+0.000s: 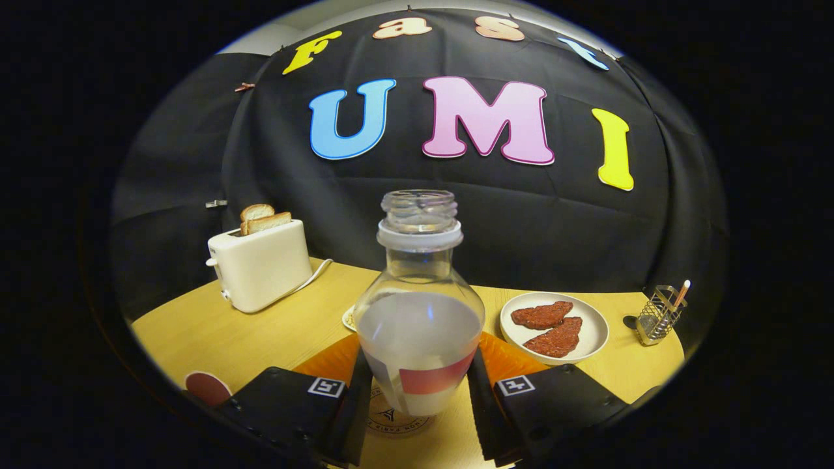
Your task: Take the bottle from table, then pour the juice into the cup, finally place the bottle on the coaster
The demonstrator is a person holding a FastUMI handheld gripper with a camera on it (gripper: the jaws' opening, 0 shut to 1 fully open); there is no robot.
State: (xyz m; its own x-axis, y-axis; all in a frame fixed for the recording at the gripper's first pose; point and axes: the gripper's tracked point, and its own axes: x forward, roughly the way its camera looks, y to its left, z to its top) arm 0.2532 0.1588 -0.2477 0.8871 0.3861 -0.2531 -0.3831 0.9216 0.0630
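Between your fingers stands the bottle (420, 306), uncapped, upright, about half full of pale liquid. Your hand-held gripper (417, 397) flanks its lower body, both fingers at or against the walls; whether they truly press I cannot tell. Under its base lies a round printed disc, probably the coaster (397, 417), partly hidden by the bottle; whether the bottle rests on it or hangs above is unclear. Expect moderate weight, a smooth slippery rounded body and sloshing liquid; hold low on the widest part and keep it upright. An orange mat (326, 361) lies beneath. Further along the worktop (247, 332), a plate (589, 342) with two reddish pieces sits right of the bottle, a wire holder (658, 316) near the right edge, a toaster (260, 264) far left.
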